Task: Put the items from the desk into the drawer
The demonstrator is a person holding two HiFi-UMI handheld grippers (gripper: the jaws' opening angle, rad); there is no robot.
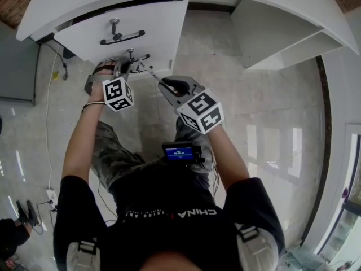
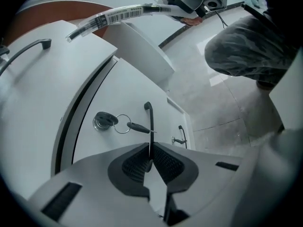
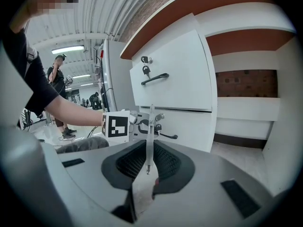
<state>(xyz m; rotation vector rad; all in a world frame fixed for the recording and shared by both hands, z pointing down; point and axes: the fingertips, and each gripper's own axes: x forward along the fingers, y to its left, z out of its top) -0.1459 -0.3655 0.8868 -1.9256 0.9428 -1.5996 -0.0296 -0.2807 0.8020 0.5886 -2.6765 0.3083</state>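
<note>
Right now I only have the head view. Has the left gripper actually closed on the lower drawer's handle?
Observer: Yes. The left gripper view shows the left gripper shut on the dark drawer handle.
Operator: What is the other one carrying?
Observer: The right gripper is shut on a slim clear stick. The left gripper view shows a barcode label on it.
Operator: Any key there?
Observer: Yes, a ring with a dark key is attached at the lock, beside the handle.
</note>
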